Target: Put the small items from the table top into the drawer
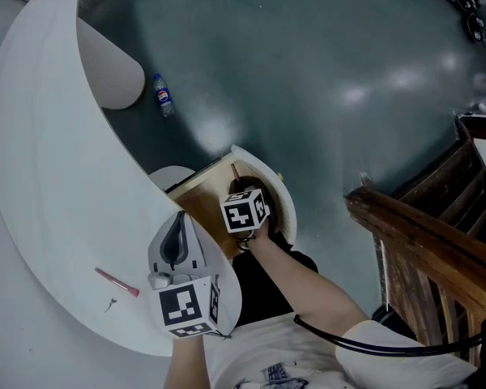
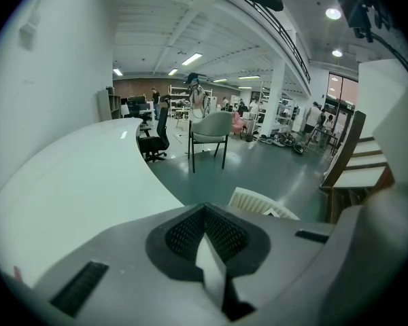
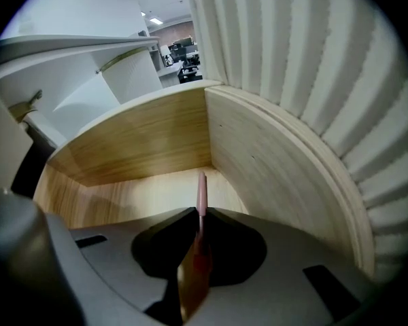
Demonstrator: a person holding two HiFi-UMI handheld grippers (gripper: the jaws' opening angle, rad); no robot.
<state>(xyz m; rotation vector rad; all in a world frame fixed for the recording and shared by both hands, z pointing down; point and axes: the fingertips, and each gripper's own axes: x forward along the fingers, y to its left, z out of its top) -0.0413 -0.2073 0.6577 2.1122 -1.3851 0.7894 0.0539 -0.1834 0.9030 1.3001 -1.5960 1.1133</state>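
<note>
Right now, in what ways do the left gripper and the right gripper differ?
The left gripper is shut on nothing, while the right gripper is shut on a thin pink stick. The left gripper hangs at the edge of the white table, while the right gripper reaches down into the wooden drawer. Both have the same grey body.
</note>
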